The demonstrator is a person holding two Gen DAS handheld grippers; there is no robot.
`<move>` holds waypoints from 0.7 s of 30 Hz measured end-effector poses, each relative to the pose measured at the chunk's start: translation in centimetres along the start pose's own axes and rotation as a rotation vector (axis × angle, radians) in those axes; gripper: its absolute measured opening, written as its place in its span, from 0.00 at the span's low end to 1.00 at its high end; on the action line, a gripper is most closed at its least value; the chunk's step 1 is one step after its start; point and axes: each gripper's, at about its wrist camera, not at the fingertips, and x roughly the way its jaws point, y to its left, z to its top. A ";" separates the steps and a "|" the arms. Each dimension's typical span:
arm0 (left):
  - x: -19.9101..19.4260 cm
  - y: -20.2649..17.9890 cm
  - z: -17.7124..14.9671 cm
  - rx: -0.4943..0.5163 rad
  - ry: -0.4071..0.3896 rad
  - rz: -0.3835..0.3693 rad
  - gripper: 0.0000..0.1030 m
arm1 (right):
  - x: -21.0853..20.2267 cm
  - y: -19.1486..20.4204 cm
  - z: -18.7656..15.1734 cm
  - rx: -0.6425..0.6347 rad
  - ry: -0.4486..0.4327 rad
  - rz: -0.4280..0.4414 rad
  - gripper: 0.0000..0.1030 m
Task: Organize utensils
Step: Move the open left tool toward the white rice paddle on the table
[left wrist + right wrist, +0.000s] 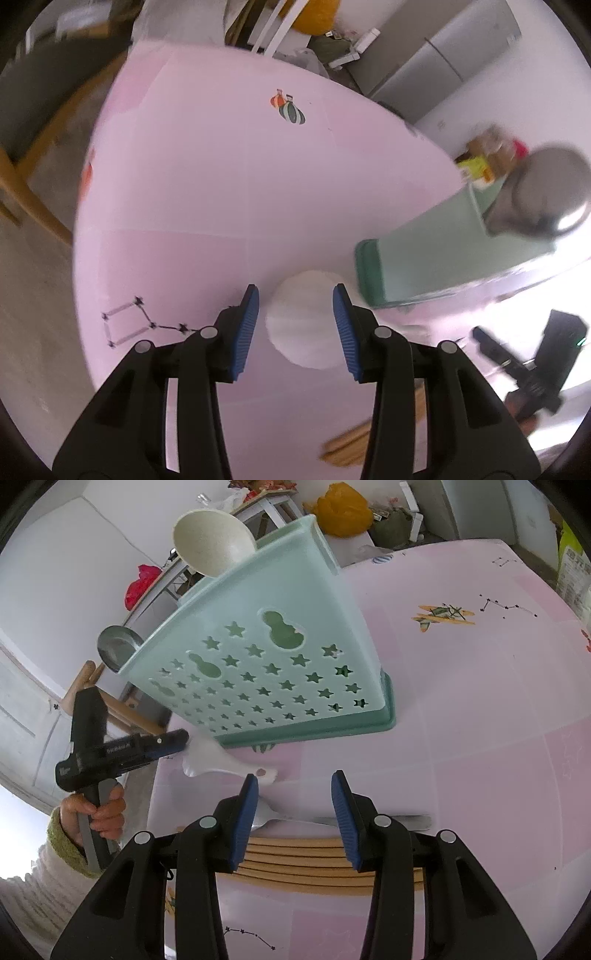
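Observation:
A mint-green utensil holder [332,620] with star holes stands on the pink table, with a white ladle [212,541] and a metal ladle [116,646] in it. A white rice paddle [210,760] lies flat by the holder's base. My left gripper [295,286] hangs over the paddle's round head [303,325], open, pads clear of it. My right gripper [294,775] is open above several wooden chopsticks [295,860] and a flat metal utensil [406,821], with nothing between its pads. In the left wrist view the holder [424,258] is on the right.
A person's hand [103,812] in a cream sleeve holds the left gripper at the table's left edge. A wooden chair [22,166] stands beyond the table. A yellow bag [343,509] and clutter lie behind. The pink tablecloth [480,701] extends to the right.

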 end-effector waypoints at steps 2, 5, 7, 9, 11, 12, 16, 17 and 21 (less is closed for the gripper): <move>0.3 0.8 -0.3 -0.069 0.020 -0.073 0.38 | 0.0 0.2 -0.1 -0.003 -0.002 0.004 0.39; 0.6 1.2 -0.9 -0.126 0.043 -0.151 0.38 | -0.1 0.1 -0.1 -0.001 -0.002 0.009 0.39; 0.7 1.2 -1.8 -0.167 0.060 -0.211 0.38 | -0.3 -0.1 -0.1 0.000 -0.003 0.010 0.39; 0.9 1.3 -2.6 -0.203 0.073 -0.266 0.38 | -0.4 -0.2 -0.1 0.003 -0.003 0.012 0.39; 1.0 1.2 -3.5 -0.229 0.078 -0.318 0.38 | -0.4 -0.3 -0.1 0.005 -0.001 0.015 0.39; 1.1 1.1 -3.9 -0.236 0.079 -0.336 0.38 | -0.4 -0.3 -0.1 0.006 0.000 0.016 0.39; 1.5 0.1 -5.2 -0.232 0.080 -0.372 0.38 | -0.4 -0.4 -0.2 0.009 0.003 0.016 0.39; 1.5 -0.2 -5.6 -0.223 0.083 -0.372 0.38 | -0.4 -0.4 -0.3 0.009 0.004 0.015 0.39; 1.3 -2.1 -6.3 -0.117 0.043 -0.296 0.38 | -0.5 -0.6 -0.4 0.008 0.004 0.006 0.39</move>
